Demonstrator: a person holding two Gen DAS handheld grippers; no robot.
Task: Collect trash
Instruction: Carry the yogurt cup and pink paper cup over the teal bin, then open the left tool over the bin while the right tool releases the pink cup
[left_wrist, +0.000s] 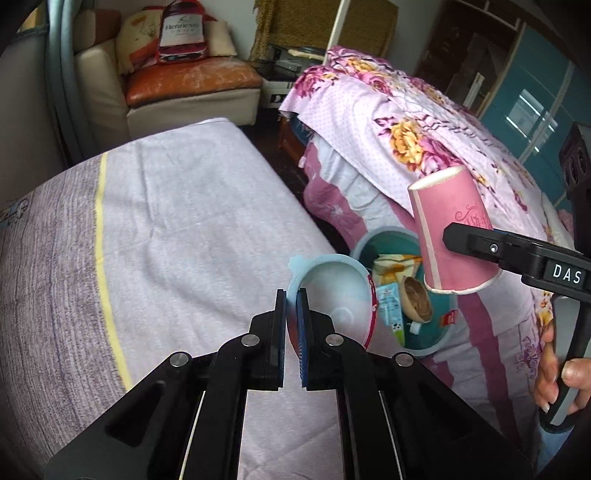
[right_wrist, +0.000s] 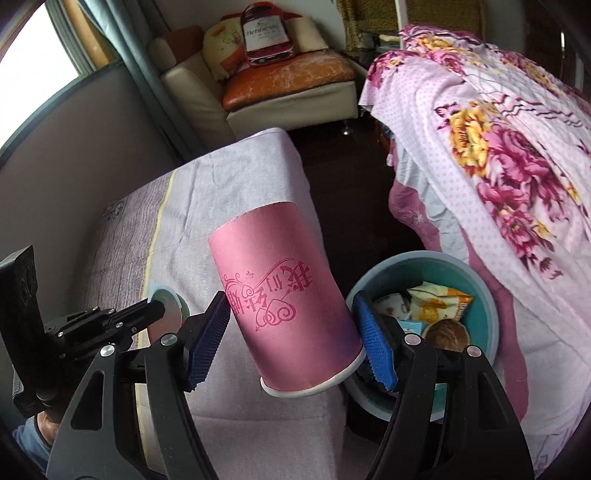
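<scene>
Right claw (right_wrist: 291, 339): I grip the pink cup (right_wrist: 284, 295), inverted — bin (right_wrist: 480, 280) at three o'clock.
Left claw (left_wrist: 291, 325): I pinch the blue lid (left_wrist: 332, 291) — farther from the bin.

Each fisheye view is taken from just behind its own claw, angled steeply downward. Shared by both are the lilac cloth-covered desk (left_wrist: 177, 229), the round teal plastic bin (right_wrist: 480, 295) and the floral-quilted bed (left_wrist: 424, 122).

Matt pink paper cup (right_wrist: 291, 295), ribbed blue rubbery claw pads (right_wrist: 373, 347), glossy plastic bin (right_wrist: 480, 280), soft woven cloth (left_wrist: 184, 221)
</scene>
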